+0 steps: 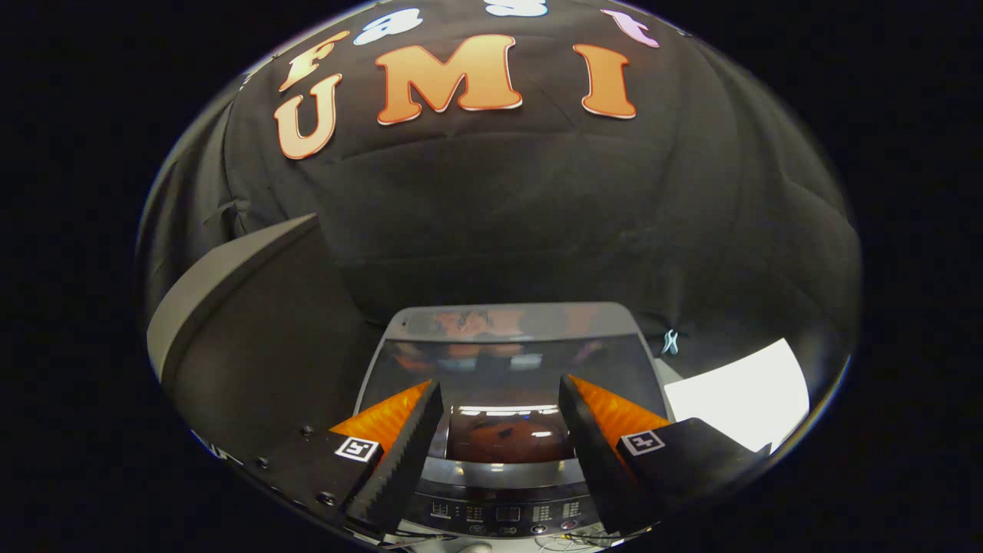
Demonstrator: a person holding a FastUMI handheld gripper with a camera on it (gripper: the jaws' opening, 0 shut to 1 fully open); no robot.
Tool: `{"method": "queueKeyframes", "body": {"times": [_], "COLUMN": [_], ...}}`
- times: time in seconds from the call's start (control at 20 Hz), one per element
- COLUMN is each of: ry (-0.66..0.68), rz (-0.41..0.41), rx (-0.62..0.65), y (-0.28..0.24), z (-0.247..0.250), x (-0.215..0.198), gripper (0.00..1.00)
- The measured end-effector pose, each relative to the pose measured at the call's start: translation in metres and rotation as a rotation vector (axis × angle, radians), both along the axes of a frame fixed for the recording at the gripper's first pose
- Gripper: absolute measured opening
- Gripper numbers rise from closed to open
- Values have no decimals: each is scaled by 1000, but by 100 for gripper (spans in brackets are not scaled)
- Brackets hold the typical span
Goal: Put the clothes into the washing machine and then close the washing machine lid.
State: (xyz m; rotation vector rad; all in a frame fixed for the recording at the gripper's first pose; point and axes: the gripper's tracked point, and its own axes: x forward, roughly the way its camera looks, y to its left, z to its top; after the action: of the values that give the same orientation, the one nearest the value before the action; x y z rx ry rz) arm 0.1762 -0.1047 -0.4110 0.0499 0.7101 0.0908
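Legible markings: none.

Square black-and-white coded tags on both fingers (415,438) of the tool (499,418), held apart over the closed lid (507,361); pattern only, no characters. Rows of small printed legends and indicator fields on the washing machine control panel (503,513) between and below the fingers, too small and blurred to read. White sheet (741,395) beside the machine, blank on the visible face.

We record a dim scene. Overhead light glares on the washing machine lid (503,361); fisheye distortion bends the edges, which appear slightly soft.
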Motion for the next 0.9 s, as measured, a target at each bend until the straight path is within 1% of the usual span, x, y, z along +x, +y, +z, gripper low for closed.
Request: {"method": "queueKeyframes", "body": {"times": [0.15,0.3,0.45,0.55,0.65,0.9], "ry": [64,105,125,117,91,-17], "rz": [-4,-12,-23,-31,-33,-51], "rx": [3,0,11,15,25,34], "y": [2,2,2,2,3,6], "z": [-37,-57,-67,-61,-44,21], "x": [-12,-18,-20,-20,-16,-10], "gripper": [99,99,99,99,98,98]}}
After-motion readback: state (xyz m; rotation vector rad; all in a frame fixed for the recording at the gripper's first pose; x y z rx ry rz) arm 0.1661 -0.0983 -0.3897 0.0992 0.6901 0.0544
